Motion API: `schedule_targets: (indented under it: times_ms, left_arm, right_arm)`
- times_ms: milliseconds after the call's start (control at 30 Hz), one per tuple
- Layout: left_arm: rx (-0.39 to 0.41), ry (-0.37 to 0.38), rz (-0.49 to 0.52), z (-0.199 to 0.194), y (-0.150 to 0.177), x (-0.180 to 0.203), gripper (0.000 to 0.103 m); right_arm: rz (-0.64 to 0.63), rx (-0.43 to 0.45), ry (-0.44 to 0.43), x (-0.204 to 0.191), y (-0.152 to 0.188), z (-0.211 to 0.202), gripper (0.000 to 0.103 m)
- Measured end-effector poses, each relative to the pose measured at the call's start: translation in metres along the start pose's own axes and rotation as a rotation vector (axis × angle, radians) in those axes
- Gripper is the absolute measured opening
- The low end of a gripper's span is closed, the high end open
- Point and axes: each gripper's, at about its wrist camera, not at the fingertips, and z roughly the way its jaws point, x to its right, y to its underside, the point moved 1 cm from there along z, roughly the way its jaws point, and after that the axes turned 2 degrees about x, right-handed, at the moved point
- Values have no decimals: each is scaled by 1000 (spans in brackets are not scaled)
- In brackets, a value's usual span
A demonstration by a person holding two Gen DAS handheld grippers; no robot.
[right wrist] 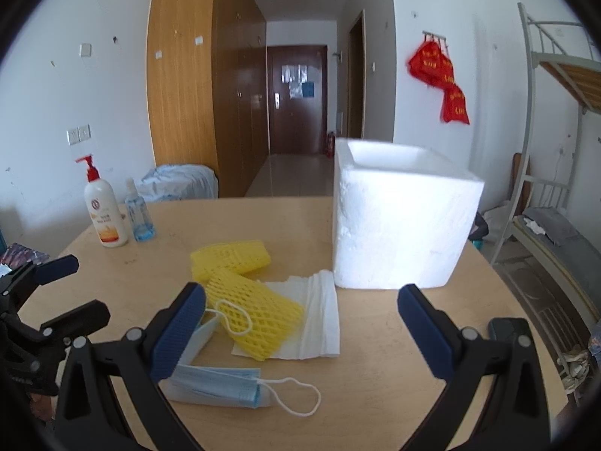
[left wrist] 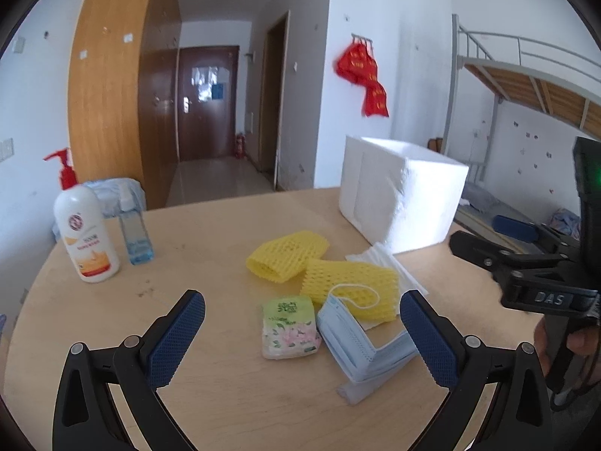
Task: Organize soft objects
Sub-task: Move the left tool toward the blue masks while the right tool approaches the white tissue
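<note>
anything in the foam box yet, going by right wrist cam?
Cannot tell: the right wrist view shows only the rim and upper inner wall of the white foam box, not its bottom.

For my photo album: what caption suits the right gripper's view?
Open right gripper above face masks, yellow foam nets, beside a white foam box.

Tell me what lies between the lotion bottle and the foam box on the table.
In the right wrist view, past the spray bottle beside the lotion bottle, one yellow foam net lies before the foam box; otherwise bare table.
</note>
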Motion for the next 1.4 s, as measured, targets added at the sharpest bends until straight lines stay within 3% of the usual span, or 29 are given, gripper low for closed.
schedule_targets:
  times_ms: [600, 867, 1033, 1200, 1400]
  left_arm:
    - [-247, 136, -33, 70, 13, 24, 103]
    - [-346, 133, -56, 97, 26, 30, 98]
    - [-350, 124, -51, 99, 27, 32, 97]
    - [-376, 131, -45, 104, 31, 40, 64]
    - [-394, 140, -64, 108, 34, 41, 47]
  right_arm:
    - [-34, -123, -45, 18, 3, 54, 103]
    - [-21, -175, -72, 27, 8, 71, 103]
    - [1, -193, -72, 32, 10, 78, 103]
    - [-16, -209, -70, 31, 12, 83, 103]
    - [-36, -251, -101, 27, 16, 92, 93]
